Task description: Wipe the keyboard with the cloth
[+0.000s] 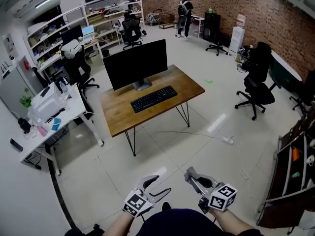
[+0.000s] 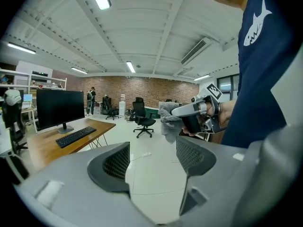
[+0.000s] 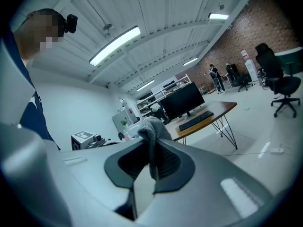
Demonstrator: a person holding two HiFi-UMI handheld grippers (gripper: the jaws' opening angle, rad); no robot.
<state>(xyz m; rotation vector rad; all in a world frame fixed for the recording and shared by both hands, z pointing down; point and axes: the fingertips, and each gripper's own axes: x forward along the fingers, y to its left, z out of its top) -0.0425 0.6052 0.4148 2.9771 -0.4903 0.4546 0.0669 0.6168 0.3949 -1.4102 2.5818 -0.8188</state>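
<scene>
Head view: keyboard (image 1: 153,99) far ahead, long axis left-right; right gripper (image 1: 193,175) clamped on cloth (image 3: 152,129), left gripper (image 1: 158,184) spread, empty.

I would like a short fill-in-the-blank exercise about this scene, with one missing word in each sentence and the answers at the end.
1. The right gripper is shut on a gray ____.
2. The left gripper is ____ and holds nothing.
3. The black keyboard lies on the wooden desk, just in front of the dark ____.

Missing words: cloth; open; monitor.
</scene>
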